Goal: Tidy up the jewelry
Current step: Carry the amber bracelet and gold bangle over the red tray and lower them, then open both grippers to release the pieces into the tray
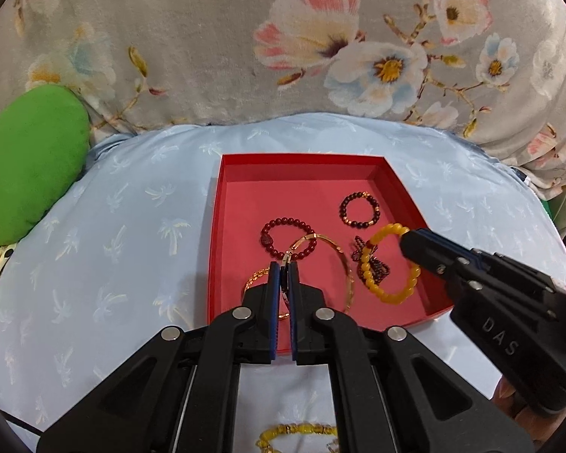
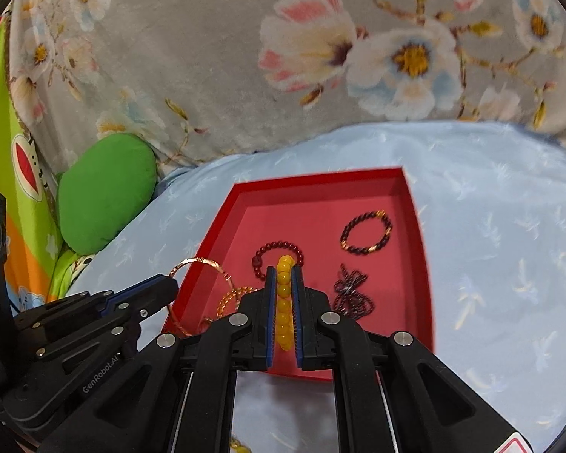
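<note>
A red tray [image 1: 305, 160] lies on the light blue cloth and shows in the right wrist view too [image 2: 320, 179]. My left gripper [image 1: 283, 270] is shut on a thin gold bangle [image 1: 341, 260], held over the tray's near part; the bangle also shows in the right wrist view [image 2: 202, 262]. My right gripper [image 2: 284, 275] is shut on a yellow bead bracelet [image 2: 283, 302], which hangs over the tray in the left wrist view [image 1: 390, 294]. In the tray lie a dark red bead bracelet [image 1: 283, 222], a dark bracelet with gold beads [image 1: 358, 208], a tangled dark bead strand [image 2: 352, 294] and an amber chain [image 2: 230, 300].
A green cushion [image 1: 26, 158] lies at the left edge of the blue cloth [image 1: 132, 226]. A grey floral fabric [image 1: 245, 37] rises behind. Another yellow bead bracelet [image 1: 294, 432] lies on the cloth close beneath the left gripper.
</note>
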`<act>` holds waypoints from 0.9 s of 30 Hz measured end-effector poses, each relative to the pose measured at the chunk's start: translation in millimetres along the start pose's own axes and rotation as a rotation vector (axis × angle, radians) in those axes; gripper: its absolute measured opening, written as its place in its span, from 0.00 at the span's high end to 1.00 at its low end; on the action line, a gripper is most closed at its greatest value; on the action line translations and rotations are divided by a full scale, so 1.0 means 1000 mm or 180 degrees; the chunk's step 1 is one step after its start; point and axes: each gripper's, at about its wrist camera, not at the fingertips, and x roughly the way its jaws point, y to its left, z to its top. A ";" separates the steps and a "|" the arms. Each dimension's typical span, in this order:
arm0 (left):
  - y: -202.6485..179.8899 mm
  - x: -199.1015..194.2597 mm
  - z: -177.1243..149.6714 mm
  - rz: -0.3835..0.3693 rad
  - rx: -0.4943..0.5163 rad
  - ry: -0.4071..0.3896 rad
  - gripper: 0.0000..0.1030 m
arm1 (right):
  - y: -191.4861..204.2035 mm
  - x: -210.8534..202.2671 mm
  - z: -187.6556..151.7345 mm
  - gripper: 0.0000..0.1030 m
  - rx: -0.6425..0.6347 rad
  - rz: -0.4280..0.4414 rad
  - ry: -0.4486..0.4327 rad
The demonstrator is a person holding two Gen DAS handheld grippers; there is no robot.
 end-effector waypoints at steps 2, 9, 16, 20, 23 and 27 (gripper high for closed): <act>0.002 0.009 -0.002 0.0025 -0.0008 0.0031 0.96 | -0.004 0.013 -0.003 0.93 0.0108 0.0088 0.0082; 0.011 0.030 -0.004 0.0056 -0.0043 0.0116 0.96 | -0.008 0.045 -0.010 0.93 0.0090 0.0058 0.0270; -0.002 0.045 -0.004 -0.0040 0.0028 0.0171 0.96 | -0.031 0.047 -0.023 0.93 0.0012 -0.0318 0.0324; -0.014 0.055 -0.005 -0.0103 0.0066 0.0207 0.95 | -0.041 0.043 -0.025 0.88 0.0024 -0.0419 0.0276; -0.022 0.058 -0.005 -0.0091 0.0113 0.0192 0.95 | -0.045 0.035 -0.024 0.81 0.0051 -0.0418 0.0194; -0.025 0.059 -0.004 -0.0051 0.0115 0.0168 0.92 | -0.042 0.024 -0.024 0.79 0.0004 -0.0434 0.0094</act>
